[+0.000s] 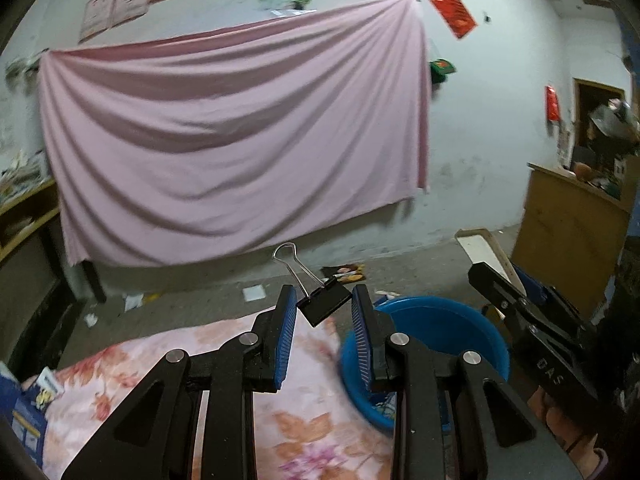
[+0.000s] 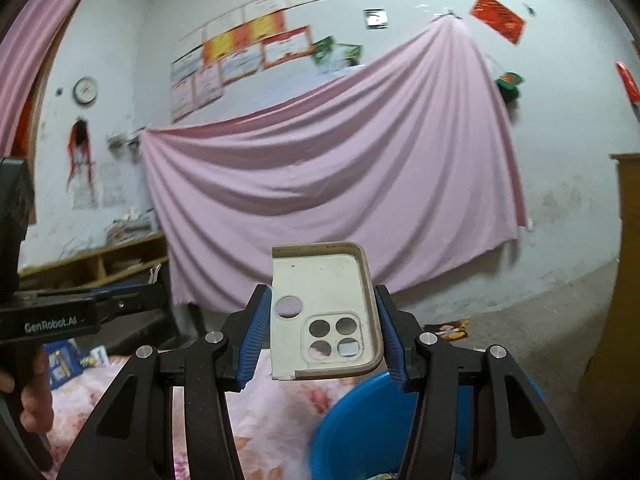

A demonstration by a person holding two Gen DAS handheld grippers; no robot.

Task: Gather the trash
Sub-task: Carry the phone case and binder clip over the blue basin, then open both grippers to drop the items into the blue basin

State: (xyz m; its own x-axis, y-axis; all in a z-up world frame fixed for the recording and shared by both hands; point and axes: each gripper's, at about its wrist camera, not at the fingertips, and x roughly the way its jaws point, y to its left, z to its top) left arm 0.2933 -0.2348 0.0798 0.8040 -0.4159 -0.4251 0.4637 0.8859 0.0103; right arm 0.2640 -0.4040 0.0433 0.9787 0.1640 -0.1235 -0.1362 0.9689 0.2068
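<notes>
Clamping binder clip (image 1: 322, 302): left hand-held gripper (image 1: 324, 304); right hand-held gripper (image 2: 320, 320) clamps phone case (image 2: 324, 312).

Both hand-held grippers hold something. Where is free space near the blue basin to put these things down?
The blue basin is mostly bare inside; only scraps lie at its bottom. The floral cloth left of it is bare up to the blue packet at its far-left edge. The floor behind, toward the pink sheet, is littered with paper.
</notes>
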